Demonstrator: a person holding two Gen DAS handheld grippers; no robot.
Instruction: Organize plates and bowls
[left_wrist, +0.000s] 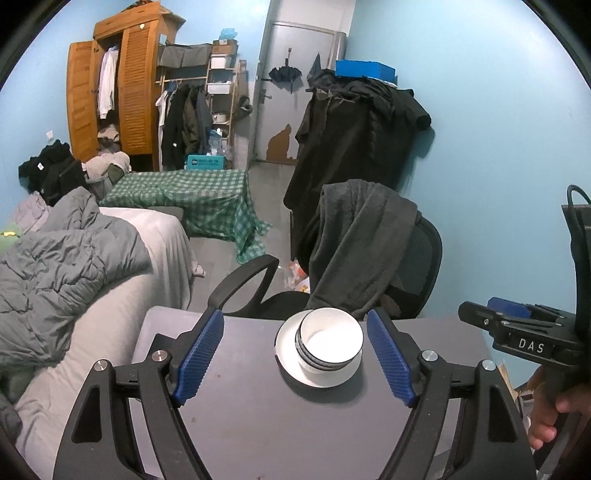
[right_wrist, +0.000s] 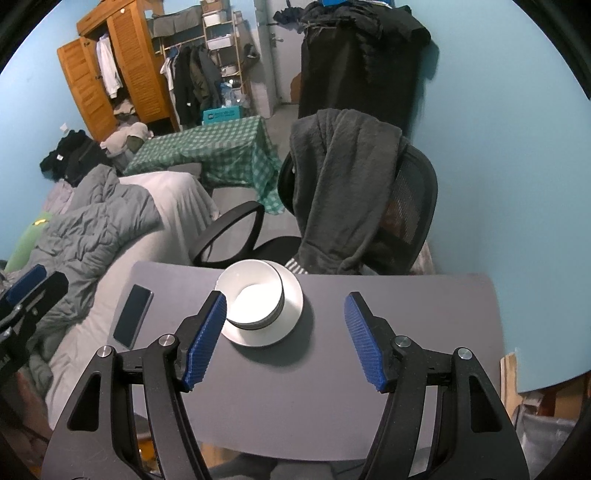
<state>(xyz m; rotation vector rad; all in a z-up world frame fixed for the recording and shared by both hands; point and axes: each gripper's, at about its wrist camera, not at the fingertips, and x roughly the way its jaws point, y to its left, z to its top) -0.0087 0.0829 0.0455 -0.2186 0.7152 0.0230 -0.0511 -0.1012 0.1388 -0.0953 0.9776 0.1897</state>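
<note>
You are holding both grippers above the table (right_wrist: 369, 406), and neither is gripping anything. The left gripper (left_wrist: 295, 354) is standing wide open, its jaws either side of the stack but clear of it; the right gripper (right_wrist: 286, 334) is standing partly open over bare tabletop, with the stack just off its left pad.

The table is looking flat, smooth and matt grey, with a rounded far-left corner. The plates (right_wrist: 291, 295) are sitting close to the far edge, near its middle, right in front of a chair (right_wrist: 413, 192) draped with a fuzzy grey blanket (right_wrist: 343, 184). They are appearing round, white and glossy, probably glazed ceramic, so hard, slick and breakable. The bowls (left_wrist: 330, 341) are nesting on top, white with dark rims, set off-centre towards the plates' left side as the right camera shows it.

Risks, as I judge them: that off-centre load is making the stack easier to tip if you nudge a rim with a pad. With so little table behind it, any push away from you could be sliding the stack off the far edge onto the chair. Ribbed blue pads on slick glaze may be slipping if you grip a rim shallowly.

A phone (right_wrist: 133, 314), flat, dark and shiny, is lying near the left edge; a sweeping left gripper could be knocking it off.
</note>
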